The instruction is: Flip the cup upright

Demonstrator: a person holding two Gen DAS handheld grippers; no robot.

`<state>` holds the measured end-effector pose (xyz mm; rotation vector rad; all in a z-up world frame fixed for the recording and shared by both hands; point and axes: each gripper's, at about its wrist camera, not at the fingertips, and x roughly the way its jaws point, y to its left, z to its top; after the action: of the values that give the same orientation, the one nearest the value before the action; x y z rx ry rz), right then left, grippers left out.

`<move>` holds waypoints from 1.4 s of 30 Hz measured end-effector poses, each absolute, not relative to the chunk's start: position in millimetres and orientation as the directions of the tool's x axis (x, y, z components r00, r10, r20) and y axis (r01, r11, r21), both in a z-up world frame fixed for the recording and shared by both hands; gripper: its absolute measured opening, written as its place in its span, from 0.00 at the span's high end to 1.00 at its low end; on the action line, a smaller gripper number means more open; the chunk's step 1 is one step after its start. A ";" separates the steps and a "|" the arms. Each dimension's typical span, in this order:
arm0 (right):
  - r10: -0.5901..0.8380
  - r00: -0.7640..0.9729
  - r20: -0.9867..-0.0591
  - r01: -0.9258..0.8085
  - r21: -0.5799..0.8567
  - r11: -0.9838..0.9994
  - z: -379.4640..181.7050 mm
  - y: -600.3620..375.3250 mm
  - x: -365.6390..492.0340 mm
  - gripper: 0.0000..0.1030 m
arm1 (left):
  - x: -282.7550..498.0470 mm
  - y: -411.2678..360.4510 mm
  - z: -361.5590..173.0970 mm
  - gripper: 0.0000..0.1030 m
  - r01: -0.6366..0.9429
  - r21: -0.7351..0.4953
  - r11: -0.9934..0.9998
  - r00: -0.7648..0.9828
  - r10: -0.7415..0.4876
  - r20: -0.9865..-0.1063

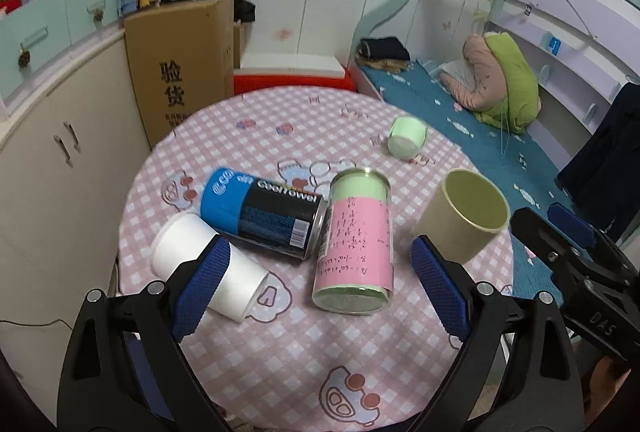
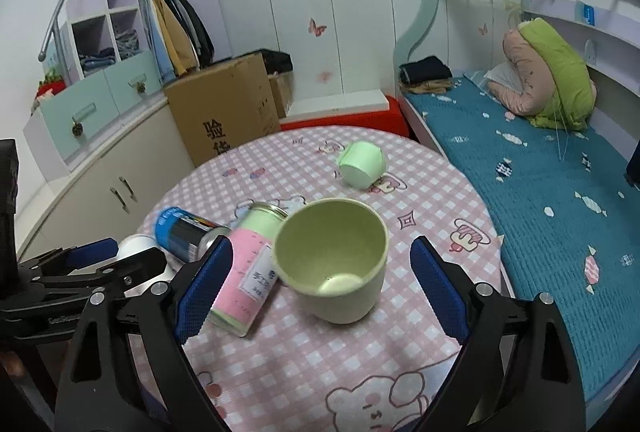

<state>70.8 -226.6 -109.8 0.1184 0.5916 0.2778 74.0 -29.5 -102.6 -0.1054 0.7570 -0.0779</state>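
Observation:
A pale green cup stands upright on the pink checked round table, between and just ahead of my open right gripper; it also shows at the right in the left wrist view. A small mint cup lies on its side at the table's far side, also in the left wrist view. A white paper cup lies on its side by my open left gripper, partly behind the left finger. Neither gripper holds anything.
A blue-and-black can and a pink-and-green can lie on their sides mid-table. A cardboard box and cabinets stand at the left. A bed runs along the table's right edge. The right gripper shows at the left wrist view's right edge.

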 end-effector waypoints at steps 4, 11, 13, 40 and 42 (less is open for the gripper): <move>0.291 0.816 -0.499 -0.233 0.177 0.956 -92.0 -224.0 50.5 0.16 | 57.9 -30.3 -86.5 0.09 0.037 -0.110 0.993 0.760 -0.099 -0.642; 0.295 0.845 -0.447 -0.246 0.167 0.955 -66.4 -222.4 14.2 0.14 | 27.3 -33.8 -63.3 0.07 0.039 -0.077 0.996 0.813 -0.076 -0.577; 0.291 0.852 -0.435 -0.243 0.163 0.956 -61.3 -220.8 5.7 0.14 | 17.9 -35.1 -56.3 0.07 0.039 -0.068 0.997 0.828 -0.070 -0.556; 0.266 0.920 -0.287 -0.242 0.119 0.963 -23.0 -220.5 -80.2 0.07 | -68.0 -40.0 -2.5 0.05 0.012 -0.001 1.000 0.945 -0.012 -0.328; 0.266 0.921 -0.284 -0.241 0.119 0.963 -22.4 -221.6 -82.2 0.07 | -70.0 -39.6 -2.1 0.05 0.014 0.002 1.000 0.947 -0.013 -0.321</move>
<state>-82.2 -221.6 -22.4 0.0824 0.3034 0.2609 -70.0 -39.6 -2.1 0.0046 0.3270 -0.0138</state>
